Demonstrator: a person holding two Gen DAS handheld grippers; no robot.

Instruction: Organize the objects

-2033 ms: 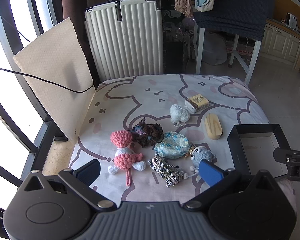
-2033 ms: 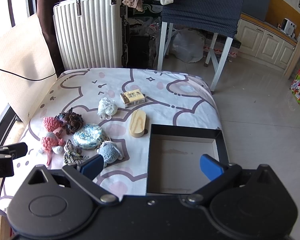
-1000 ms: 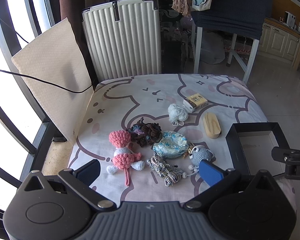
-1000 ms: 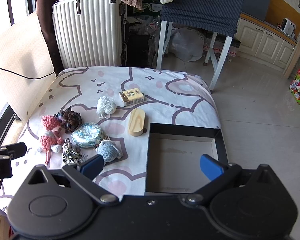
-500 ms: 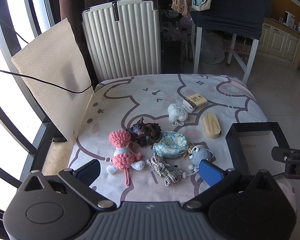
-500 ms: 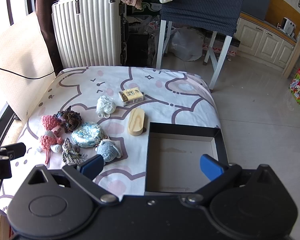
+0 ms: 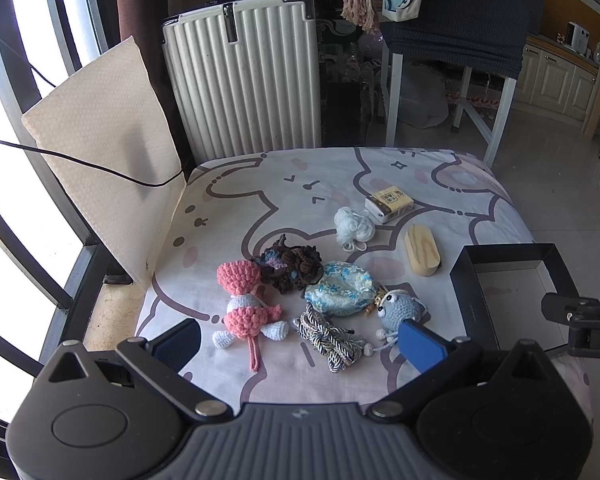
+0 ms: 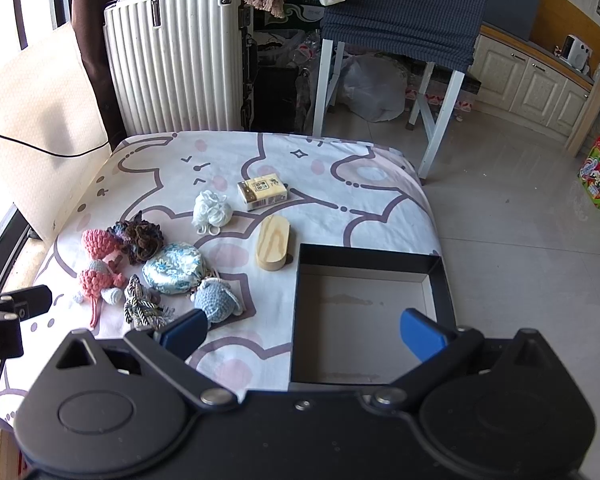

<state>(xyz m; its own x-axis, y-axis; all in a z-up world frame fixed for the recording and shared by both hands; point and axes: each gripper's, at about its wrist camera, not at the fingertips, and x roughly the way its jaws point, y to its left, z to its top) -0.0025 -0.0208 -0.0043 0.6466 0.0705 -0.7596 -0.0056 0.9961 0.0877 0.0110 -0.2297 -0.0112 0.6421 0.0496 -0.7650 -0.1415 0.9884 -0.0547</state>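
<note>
Left wrist view has the left gripper (image 7: 300,340) up close, blue fingers spread wide with nothing between them, hovering above the near edge of the worktop (image 7: 284,192). Just past it sit the striped cord bundle (image 7: 332,340), pink crochet doll (image 7: 244,308) and grey-blue crochet critter (image 7: 400,308), all bunched together, probably so either gripper can reach them. Behind those: blue floral pouch (image 7: 340,288), dark crochet flower (image 7: 288,264), then wooden block (image 7: 422,250), white yarn ball (image 7: 354,224) and small yellow box (image 7: 390,203). In the right wrist view the right gripper (image 8: 302,334) is also wide open and empty, parked over the empty black tray (image 8: 436,276), which looks like the drop-off spot. Nothing has gone into it yet, so sorting seems barely started.
</note>
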